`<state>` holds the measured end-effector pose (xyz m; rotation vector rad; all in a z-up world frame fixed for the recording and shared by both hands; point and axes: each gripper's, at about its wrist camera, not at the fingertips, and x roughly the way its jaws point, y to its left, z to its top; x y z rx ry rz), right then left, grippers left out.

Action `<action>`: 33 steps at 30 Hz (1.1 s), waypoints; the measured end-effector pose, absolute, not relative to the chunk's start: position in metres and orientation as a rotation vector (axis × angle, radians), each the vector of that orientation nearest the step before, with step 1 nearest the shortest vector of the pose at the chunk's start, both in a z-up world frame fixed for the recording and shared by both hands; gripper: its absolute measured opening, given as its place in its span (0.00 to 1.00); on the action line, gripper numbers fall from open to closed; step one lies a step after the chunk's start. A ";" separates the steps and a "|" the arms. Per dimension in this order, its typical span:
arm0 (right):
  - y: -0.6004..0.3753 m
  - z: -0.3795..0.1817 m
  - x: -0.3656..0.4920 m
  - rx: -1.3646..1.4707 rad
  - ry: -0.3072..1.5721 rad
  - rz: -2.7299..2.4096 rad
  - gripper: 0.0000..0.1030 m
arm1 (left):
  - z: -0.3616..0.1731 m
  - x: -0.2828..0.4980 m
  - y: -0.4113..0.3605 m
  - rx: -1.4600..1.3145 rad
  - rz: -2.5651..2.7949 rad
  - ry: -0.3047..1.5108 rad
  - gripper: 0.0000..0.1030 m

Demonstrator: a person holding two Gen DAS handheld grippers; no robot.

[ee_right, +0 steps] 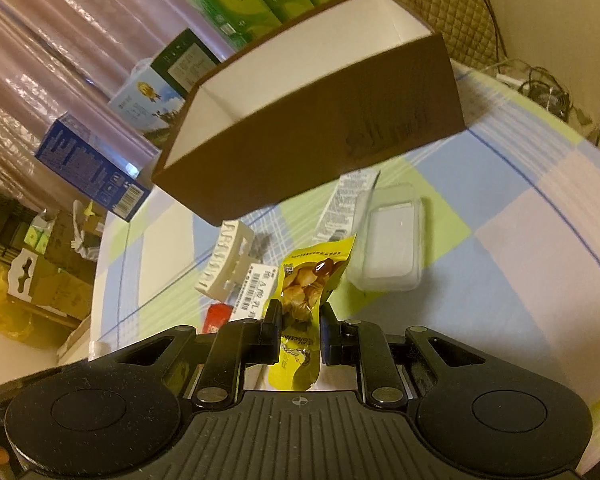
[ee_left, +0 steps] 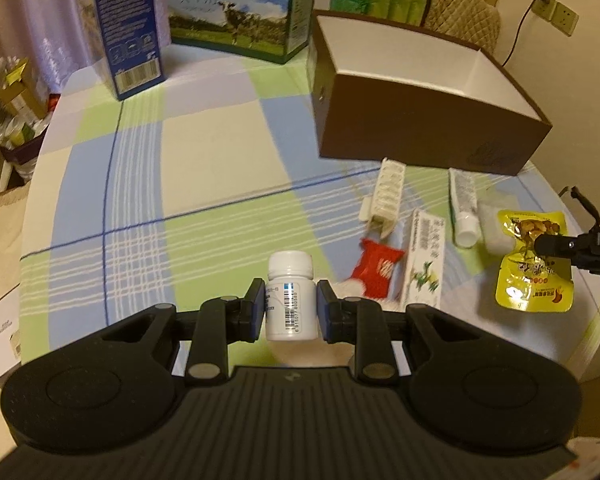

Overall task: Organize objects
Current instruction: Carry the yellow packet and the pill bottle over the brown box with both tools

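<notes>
The left claw [ee_left: 291, 306] is closed on a small white plastic pill bottle with a white screw cap [ee_left: 291, 296], its blue pads pressed against the two sides of the labelled body below the cap, and the bottle stands upright between them above the checked blue, green and cream tabletop [ee_left: 204, 148]. The bottle looks rigid and light, and its smooth round wall could twist or slip, so a hold at mid-body is likely the steadiest. The right claw [ee_right: 300, 330] is pinched on a flat yellow foil snack pouch printed with chestnuts [ee_right: 300, 300], gripping it across its middle while the upper half stands free beyond the fingers. The pouch is probably soft and limp, so it may flop or crease; a squeeze across the flat faces suits it better than an edge hold. Ahead sits the open brown cardboard box with a white interior [ee_left: 420, 120], which appears empty and is judged to be the destination. Beside it on the tabletop lie a white ridged plastic clip [ee_left: 388, 196], a white tube with a white cap [ee_left: 464, 208], a red wrapped sweet [ee_left: 376, 276] and a long white carton with green print [ee_left: 422, 264].
</notes>
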<state>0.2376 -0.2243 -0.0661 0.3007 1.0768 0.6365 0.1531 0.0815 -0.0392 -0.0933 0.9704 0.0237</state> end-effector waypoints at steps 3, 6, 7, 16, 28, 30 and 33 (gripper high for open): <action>-0.226 -0.057 0.243 0.303 1.058 0.660 0.14 | -0.033 0.161 0.073 -0.091 0.010 0.948 0.22; -0.227 -0.048 0.251 0.296 1.041 0.681 0.14 | -0.028 0.171 0.062 -0.088 0.005 0.930 0.22; -0.227 -0.045 0.254 0.295 1.035 0.689 0.14 | -0.026 0.175 0.059 -0.089 0.004 0.926 0.22; -0.228 -0.015 0.295 0.289 0.978 0.742 0.14 | -0.003 0.219 0.027 -0.071 -0.002 0.863 0.22; -0.210 0.020 0.366 0.324 0.884 0.794 0.14 | 0.025 0.299 -0.008 -0.047 0.002 0.794 0.22; -0.206 0.022 0.379 0.329 0.879 0.800 0.14 | 0.028 0.313 -0.012 -0.044 0.002 0.786 0.22; -0.202 0.023 0.395 0.332 0.875 0.803 0.14 | 0.030 0.333 -0.018 -0.034 0.004 0.781 0.22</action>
